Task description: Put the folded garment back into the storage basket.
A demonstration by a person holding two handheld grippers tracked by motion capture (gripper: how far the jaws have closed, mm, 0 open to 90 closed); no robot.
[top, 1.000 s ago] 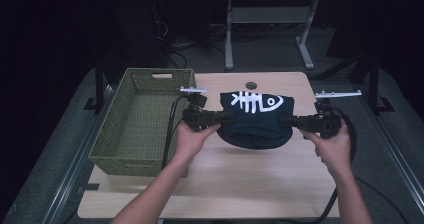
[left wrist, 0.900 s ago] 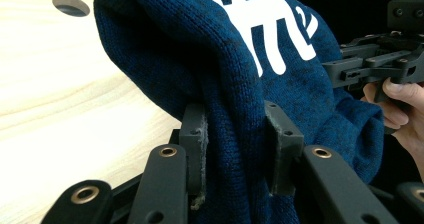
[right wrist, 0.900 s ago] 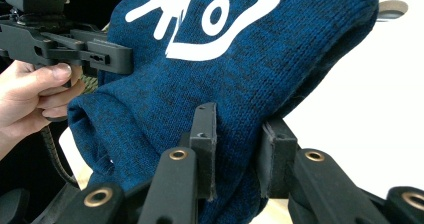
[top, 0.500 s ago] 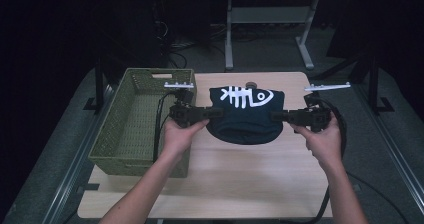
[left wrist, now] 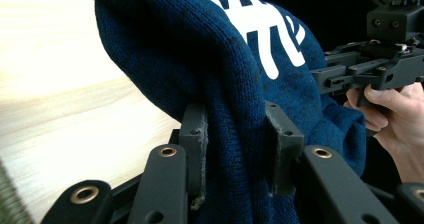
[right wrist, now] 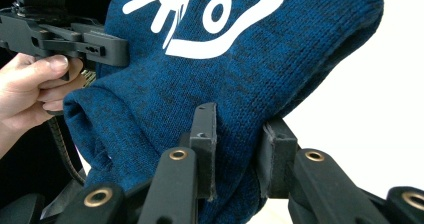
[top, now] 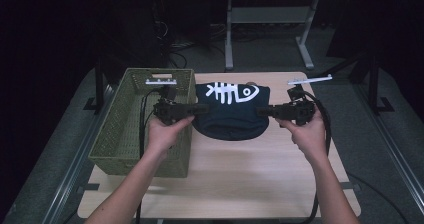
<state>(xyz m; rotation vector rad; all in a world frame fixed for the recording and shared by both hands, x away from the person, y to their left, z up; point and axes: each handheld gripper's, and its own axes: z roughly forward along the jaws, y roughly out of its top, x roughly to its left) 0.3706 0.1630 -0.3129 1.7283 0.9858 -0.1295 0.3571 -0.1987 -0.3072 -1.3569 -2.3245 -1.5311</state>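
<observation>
Knitwear first: the blue fish-bone hat (top: 231,111) hangs stretched between your two grippers above the table (top: 240,184), its long axis running side to side, just right of the green basket (top: 131,134). Your left gripper (left wrist: 235,134) is clamped on its left edge and your right gripper (right wrist: 240,134) on its right. The basket lies to the left, nearer your left hand (top: 162,134).

Dark blue knitted beanie (top: 230,111) with a white fish-skeleton motif, stretched level between the jaws clamped on its left and right edges, held above the worktop (top: 235,174) just beside the green basket (top: 127,129).
</observation>
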